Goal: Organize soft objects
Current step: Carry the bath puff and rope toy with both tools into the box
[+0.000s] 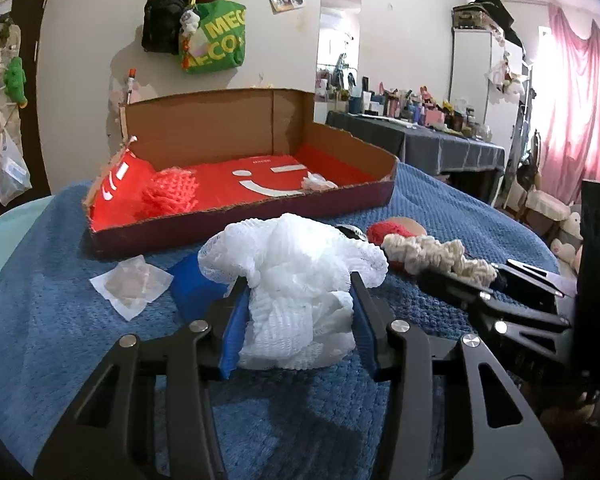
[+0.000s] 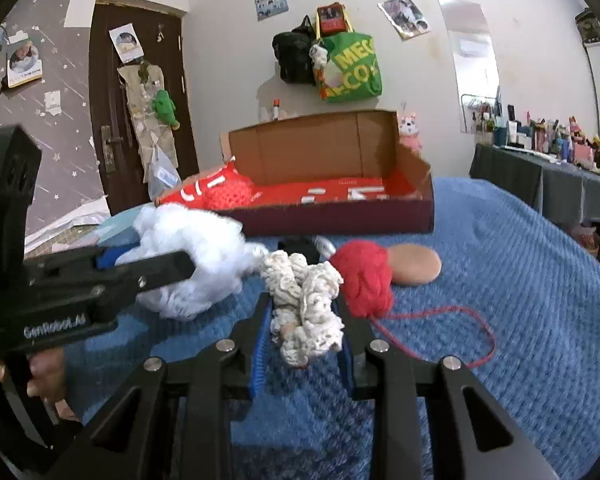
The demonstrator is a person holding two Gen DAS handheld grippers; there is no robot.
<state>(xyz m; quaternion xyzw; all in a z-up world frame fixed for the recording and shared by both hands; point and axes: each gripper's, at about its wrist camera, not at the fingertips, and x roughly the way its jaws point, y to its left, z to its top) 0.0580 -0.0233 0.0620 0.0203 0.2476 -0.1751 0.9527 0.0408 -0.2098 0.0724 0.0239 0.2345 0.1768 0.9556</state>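
While both grippers are lowered onto the blue blanket (image 1: 52,300), each is closed on a soft thing. In the left wrist view, the left gripper (image 1: 300,304) is seen at lower centre, its jaws pinching the white mesh (image 1: 292,276); the blue pads (image 1: 234,332) are pressed against the bundle's lower part, and its frilled top spills above and past the fingertips. In the right wrist view, the right gripper (image 2: 304,320) is seen at lower centre, pinching the cream scrunchie (image 2: 306,304), which is squeezed between the jaws and reaches beyond them toward the upper left. The red yarn (image 2: 366,280) lies touching the scrunchie just right of the fingertips, with a loose strand trailing to the lower right, and a tan pad (image 2: 418,266) is tucked behind it. The left gripper with the white mesh is visible at the left edge of this view, just beside the scrunchie. Beyond both grippers, at mid frame, the box (image 1: 376,194) stands on the blanket, lined in red; a red mesh (image 1: 170,196) is lying in its left end and a small pale scrap (image 1: 318,182) toward its right. A white sachet (image 1: 132,286) and a blue block (image 1: 192,288) are lying left of the white mesh.
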